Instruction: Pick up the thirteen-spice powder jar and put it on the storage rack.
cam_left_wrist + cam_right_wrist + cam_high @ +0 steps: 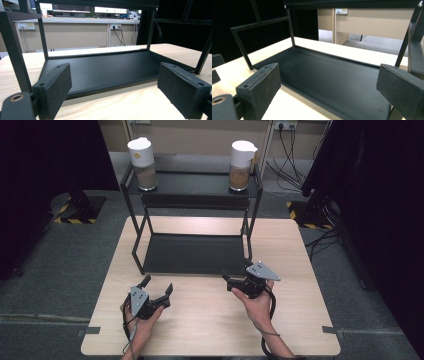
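Even, diffuse overhead light falls on the wooden table (210, 320), which reads bright and free of glare in the high view, while the left and right margins of that frame sink into near-black. Shadows are soft and short; the darkest lies under the black rack (192, 252), whose matte lower shelf returns only a faint sheen. The high view is slightly soft, with coarse detail. In the left gripper view the lit wall at upper centre is bright and mildly washed out, and the near jaw pads at lower left and lower right are out of focus. The right gripper view is dark at upper left, bright at upper right.
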Available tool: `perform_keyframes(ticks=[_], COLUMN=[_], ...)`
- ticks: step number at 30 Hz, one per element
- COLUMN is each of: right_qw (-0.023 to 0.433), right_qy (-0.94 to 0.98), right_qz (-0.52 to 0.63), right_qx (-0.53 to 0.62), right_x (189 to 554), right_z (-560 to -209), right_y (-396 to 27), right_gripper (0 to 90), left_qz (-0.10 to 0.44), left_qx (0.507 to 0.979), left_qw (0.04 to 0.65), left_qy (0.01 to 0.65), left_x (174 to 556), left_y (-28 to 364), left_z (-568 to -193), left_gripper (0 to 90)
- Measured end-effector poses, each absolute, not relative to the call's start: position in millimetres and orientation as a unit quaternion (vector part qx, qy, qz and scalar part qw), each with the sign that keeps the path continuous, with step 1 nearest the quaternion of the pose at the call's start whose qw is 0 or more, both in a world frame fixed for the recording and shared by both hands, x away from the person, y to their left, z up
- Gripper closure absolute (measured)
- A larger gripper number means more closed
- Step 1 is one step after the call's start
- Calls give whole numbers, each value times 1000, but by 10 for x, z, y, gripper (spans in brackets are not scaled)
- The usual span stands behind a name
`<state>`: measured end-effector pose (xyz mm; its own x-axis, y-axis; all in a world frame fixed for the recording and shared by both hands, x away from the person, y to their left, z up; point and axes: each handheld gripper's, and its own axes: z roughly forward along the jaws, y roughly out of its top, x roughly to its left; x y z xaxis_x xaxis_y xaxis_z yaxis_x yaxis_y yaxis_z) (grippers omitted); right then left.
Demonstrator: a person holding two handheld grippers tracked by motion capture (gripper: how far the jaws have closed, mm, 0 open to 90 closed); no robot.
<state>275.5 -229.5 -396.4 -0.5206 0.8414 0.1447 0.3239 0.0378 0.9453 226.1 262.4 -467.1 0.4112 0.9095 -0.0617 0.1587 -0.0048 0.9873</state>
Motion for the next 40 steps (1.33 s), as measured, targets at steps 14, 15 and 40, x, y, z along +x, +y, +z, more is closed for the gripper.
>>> perform_keyframes(ticks=[14, 15, 40], right_qw=[211, 210, 221], right_qy=[690, 690, 691], right_qz=[540, 540, 539], right_qx=[433, 434, 428], right_x=[2652, 2646, 2463], right_z=[-4176, -4193, -4459], right_y=[-2344, -2347, -2364], right_gripper=[57, 57, 61], left_qz=[334, 334, 334], left_qx=[624, 624, 626], left_qw=[562, 562, 560], left_qy=[427, 427, 428], left_x=[2261, 2260, 2264], left_y=[2626, 2626, 2619], left_z=[-4673, -4673, -4665], left_gripper=[116, 116, 116])
